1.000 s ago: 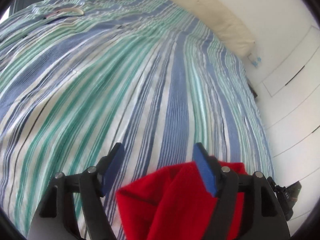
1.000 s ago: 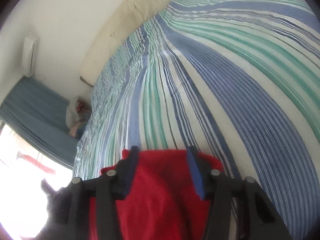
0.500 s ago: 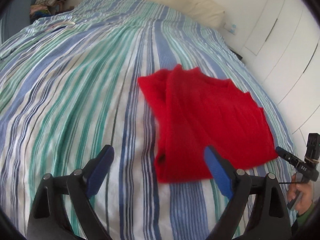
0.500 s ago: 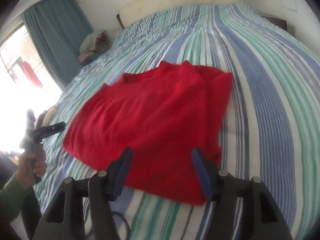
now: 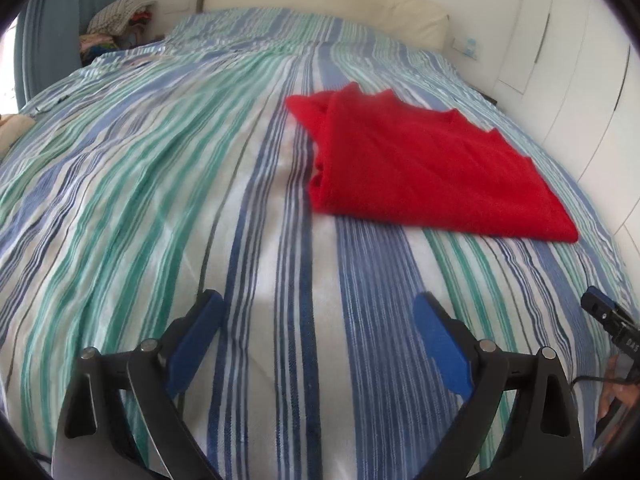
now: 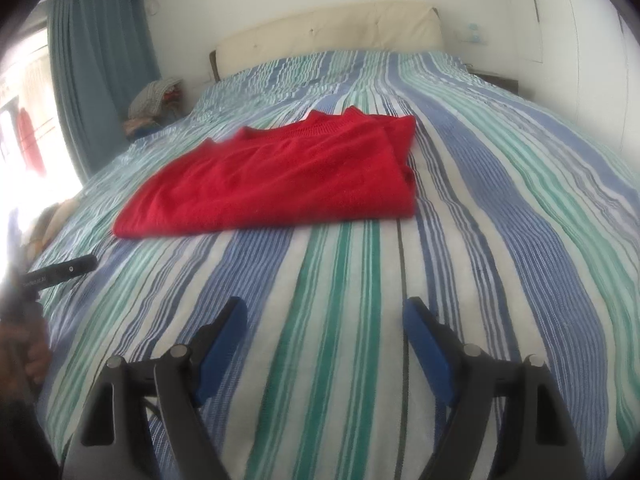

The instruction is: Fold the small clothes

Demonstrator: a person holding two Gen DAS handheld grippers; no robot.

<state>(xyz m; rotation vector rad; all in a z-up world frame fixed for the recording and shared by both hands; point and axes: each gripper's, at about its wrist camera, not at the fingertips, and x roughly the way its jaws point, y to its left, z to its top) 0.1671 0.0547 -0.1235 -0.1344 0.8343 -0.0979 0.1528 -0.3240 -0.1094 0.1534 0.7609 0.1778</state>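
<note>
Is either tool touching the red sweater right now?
Apart. In each wrist view, bare striped bedspread lies between that tool's fingertips and the folded red sweater. Left tool and right tool hold nothing; their jaws are opening.

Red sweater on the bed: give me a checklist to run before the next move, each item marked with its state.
1. Red sweater folded and lying on the striped bedspread: ok.
2. Left claw holds nothing, jaws opening: ok.
3. Right claw holds nothing, jaws opening: ok.
4. Both claws clear of the sweater, bare bedspread between: ok.
5. Fold edges even: not ok, layers stick out at the collar end.
6. Next garment within reach: cannot tell; only a clothes pile beside the bed shows.
</note>
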